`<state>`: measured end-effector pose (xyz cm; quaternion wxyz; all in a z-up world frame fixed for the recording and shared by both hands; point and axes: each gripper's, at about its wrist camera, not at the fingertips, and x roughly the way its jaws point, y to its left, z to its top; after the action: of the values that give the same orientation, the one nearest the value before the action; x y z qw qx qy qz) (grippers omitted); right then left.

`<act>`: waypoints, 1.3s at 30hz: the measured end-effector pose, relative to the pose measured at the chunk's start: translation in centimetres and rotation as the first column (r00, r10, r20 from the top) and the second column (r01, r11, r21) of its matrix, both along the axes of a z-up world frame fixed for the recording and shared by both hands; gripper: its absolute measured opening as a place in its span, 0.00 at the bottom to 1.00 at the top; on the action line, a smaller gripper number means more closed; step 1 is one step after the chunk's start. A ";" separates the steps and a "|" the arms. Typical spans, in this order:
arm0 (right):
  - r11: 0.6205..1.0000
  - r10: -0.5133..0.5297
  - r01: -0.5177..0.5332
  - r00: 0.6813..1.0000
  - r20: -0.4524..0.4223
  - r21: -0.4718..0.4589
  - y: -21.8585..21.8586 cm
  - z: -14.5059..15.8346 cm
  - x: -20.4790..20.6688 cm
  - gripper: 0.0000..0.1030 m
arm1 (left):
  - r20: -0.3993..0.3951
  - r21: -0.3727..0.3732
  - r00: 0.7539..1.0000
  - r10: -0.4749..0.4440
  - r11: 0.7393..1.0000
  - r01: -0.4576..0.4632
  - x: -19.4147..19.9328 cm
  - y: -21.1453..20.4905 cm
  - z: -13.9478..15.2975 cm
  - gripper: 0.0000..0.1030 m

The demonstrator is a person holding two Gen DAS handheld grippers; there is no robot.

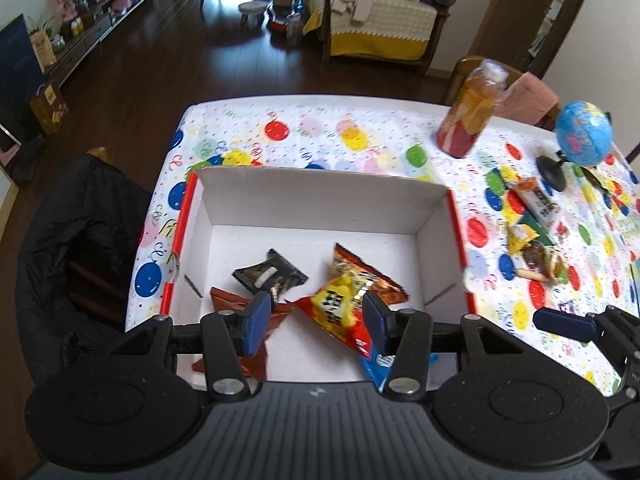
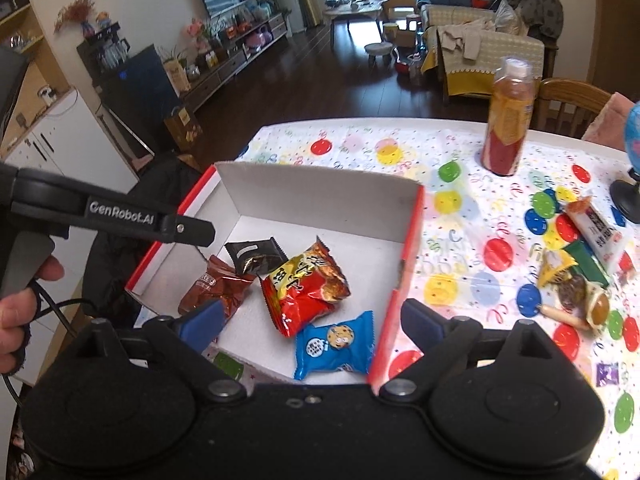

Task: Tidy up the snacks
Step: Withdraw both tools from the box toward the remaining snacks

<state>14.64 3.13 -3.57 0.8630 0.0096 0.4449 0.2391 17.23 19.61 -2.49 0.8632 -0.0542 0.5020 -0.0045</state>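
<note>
Right wrist view: bottle (image 2: 507, 120) and globe (image 2: 630, 184) stand beyond box (image 2: 320, 188)

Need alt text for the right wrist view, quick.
Open right tongs hover empty above a white box holding four snack packets, the blue cookie packet nearest. More snacks lie loose on the balloon-print tablecloth to the right.

Box (image 2: 320, 196): white inside, red outside edges. Packets in it: black (image 2: 256, 256), brown (image 2: 218, 286), red-and-yellow (image 2: 306, 286), blue with a cookie face (image 2: 336, 344). Table cloth (image 2: 460, 216) was white with multicoloured dots and streamers. Gripper pads (image 1: 256, 320) were blue.
</note>
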 end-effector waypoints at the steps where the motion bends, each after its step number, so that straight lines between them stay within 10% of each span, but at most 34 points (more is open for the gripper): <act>1: 1.000 -0.005 0.005 1.000 0.005 0.006 -0.5 0.2 -0.3 0.93 | 0.011 0.003 1.000 -0.004 1.000 0.004 -0.4 -0.4 0.3 0.48; 16: 0.995 -0.083 0.078 0.992 0.091 0.056 -8.7 2.3 -3.5 1.00 | 0.151 0.025 0.987 -0.053 0.998 0.050 -5.2 -7.4 2.5 0.55; 39: 0.981 -0.184 0.190 0.974 0.129 -0.039 -24.6 -2.8 -3.2 1.00 | 0.239 -0.069 0.956 -0.169 0.979 0.190 -4.6 -21.9 -0.7 0.99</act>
<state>11.42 -21.42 -6.40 0.9079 0.0144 0.3929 0.1454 12.67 -2.33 -3.23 0.9084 -0.0468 0.4001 -0.1119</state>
